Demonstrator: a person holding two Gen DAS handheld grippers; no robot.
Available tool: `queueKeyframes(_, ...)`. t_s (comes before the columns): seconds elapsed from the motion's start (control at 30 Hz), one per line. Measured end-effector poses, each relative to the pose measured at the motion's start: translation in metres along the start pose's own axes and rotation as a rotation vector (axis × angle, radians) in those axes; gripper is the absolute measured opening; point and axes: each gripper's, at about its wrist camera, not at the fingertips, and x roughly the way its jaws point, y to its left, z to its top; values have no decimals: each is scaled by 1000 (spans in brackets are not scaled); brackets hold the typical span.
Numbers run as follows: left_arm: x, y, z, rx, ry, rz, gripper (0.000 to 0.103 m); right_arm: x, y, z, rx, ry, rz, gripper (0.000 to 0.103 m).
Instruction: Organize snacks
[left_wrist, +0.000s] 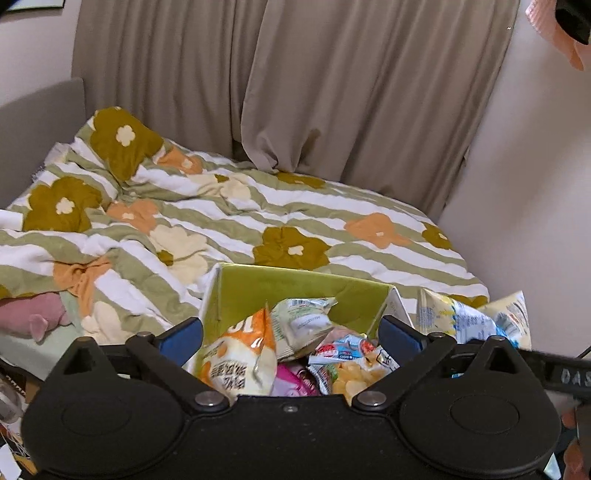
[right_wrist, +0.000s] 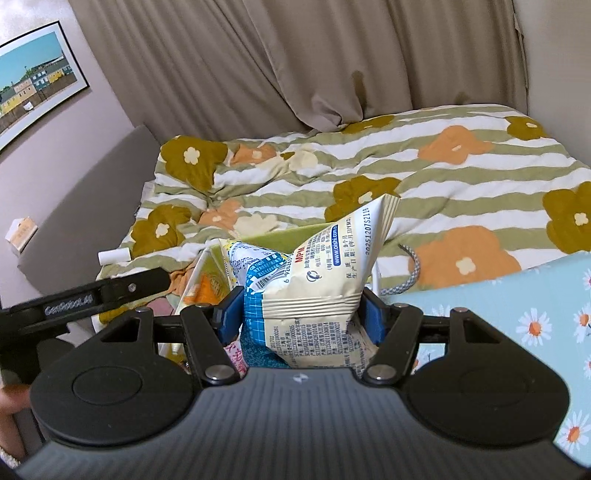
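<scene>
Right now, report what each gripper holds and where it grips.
Right gripper pinches the cream snack bag across its middle. Left gripper is open, holding nothing, above the green box.

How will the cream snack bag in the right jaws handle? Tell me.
The cream snack bag looks puffed with air, so probably light. Its film creases where the right gripper pinches it, so likely floppy and crushable. The glossy surface may slip.

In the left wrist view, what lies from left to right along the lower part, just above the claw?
Pink plush toy → orange-and-white snack bag → pale green packet → chips packet → yellow-and-blue bag.
</scene>
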Motion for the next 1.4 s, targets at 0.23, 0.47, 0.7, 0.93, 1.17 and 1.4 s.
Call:
queueKeyframes(0.23,-27,7,-12,5,-35,46,103,3,21,9,-38,0,55,81)
queueKeyframes(0.47,-31,20,-16,16,-41,74,103,37,44,13,-48,54,65,83)
queueKeyframes(0.7,-25,23,-34,70,-3,92,103,49,38,-4,43,31,38,103)
queueKeyframes(0.93,-42,8,-42,81,-24,96,103,19,34,-17,28,-11,41,103)
queueKeyframes(1.17,-84,-28,-50,101,-106,137,103,-38,24,-16,-34,-108,59,103)
queueKeyframes(1.4,-130,-85,-74,150,-182,148,103,-121,-1,-31,-114,-217,14,103)
